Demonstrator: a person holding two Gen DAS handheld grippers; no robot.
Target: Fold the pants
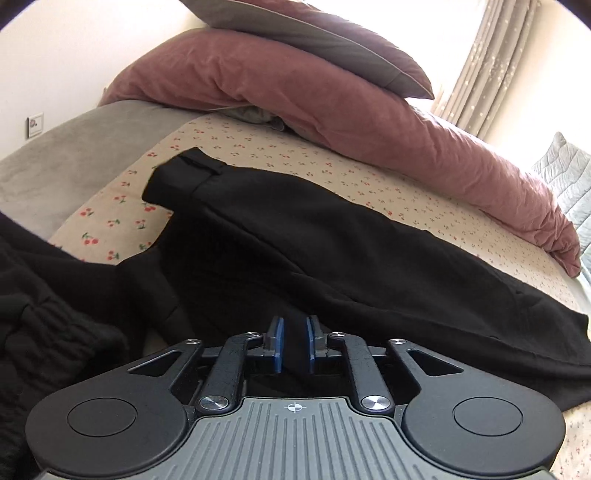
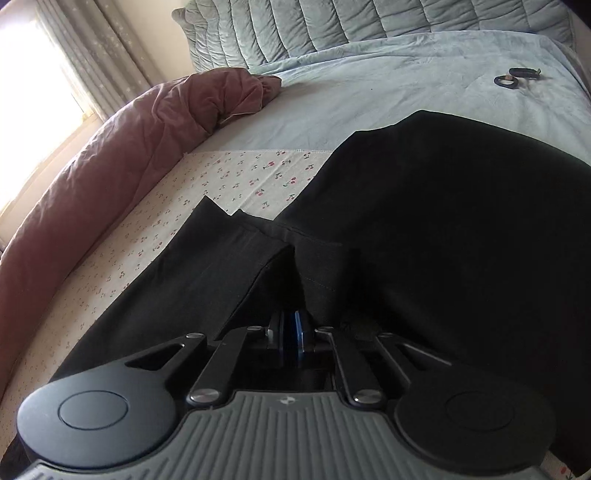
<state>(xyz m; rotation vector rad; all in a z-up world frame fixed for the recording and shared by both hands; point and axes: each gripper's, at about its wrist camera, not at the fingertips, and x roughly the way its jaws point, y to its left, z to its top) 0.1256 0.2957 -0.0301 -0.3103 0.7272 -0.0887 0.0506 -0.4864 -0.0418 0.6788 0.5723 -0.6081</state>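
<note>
Cherry-print sheet [image 1: 258,155] covers the bed, and the black pants [image 1: 332,240] lie spread across it; a pink duvet [image 1: 332,110] is bunched just beyond the pants, with a grey pillow [image 1: 314,33] on top of it; left gripper [image 1: 294,341] pinches a fold of the pants between its blue pads; right gripper [image 2: 291,339] is clamped on pants fabric too, pads nearly together; a small dark ring thing [image 2: 515,78] sits on the blue blanket [image 2: 369,92] past the pants.
</note>
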